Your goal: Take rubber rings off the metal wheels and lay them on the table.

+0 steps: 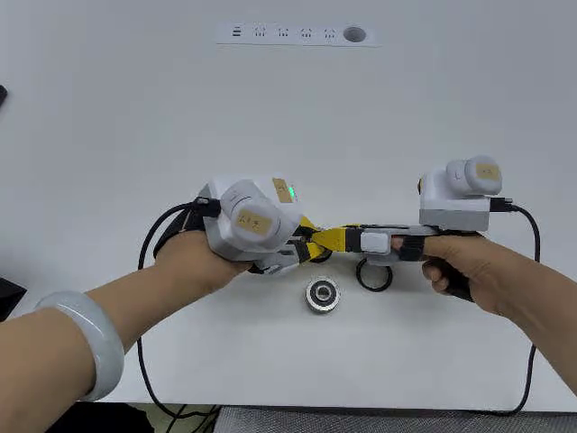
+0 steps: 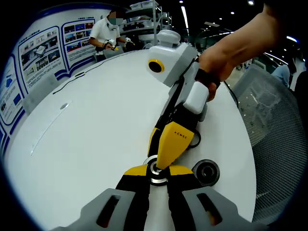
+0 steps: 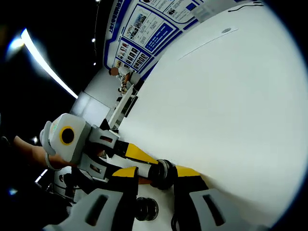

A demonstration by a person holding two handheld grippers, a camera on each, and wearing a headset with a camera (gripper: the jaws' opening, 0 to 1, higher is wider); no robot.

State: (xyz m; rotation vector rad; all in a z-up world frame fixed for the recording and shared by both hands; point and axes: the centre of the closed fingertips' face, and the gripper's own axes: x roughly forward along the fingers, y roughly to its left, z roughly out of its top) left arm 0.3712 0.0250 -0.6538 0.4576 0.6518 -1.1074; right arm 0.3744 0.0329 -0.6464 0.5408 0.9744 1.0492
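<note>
Left hand-held gripper point(image 2: 157, 169) and right hand-held gripper point(image 1: 323, 242) both pinching same ringed wheel point(image 3: 164, 174), centre of head view. Loose ring point(image 1: 373, 275) and bare wheel point(image 1: 322, 294) on counter point(image 1: 180, 108) just below. Risk: stretched ring could snap free, and wheel could squirt from pinch and roll.

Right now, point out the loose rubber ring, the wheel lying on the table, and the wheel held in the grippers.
Loose rubber ring point(image 1: 374, 289): head view, its near band.
Wheel on the table point(image 1: 322, 294): head view, its centre hub.
Held wheel point(image 2: 156, 174): left gripper view, its metal face.
</note>
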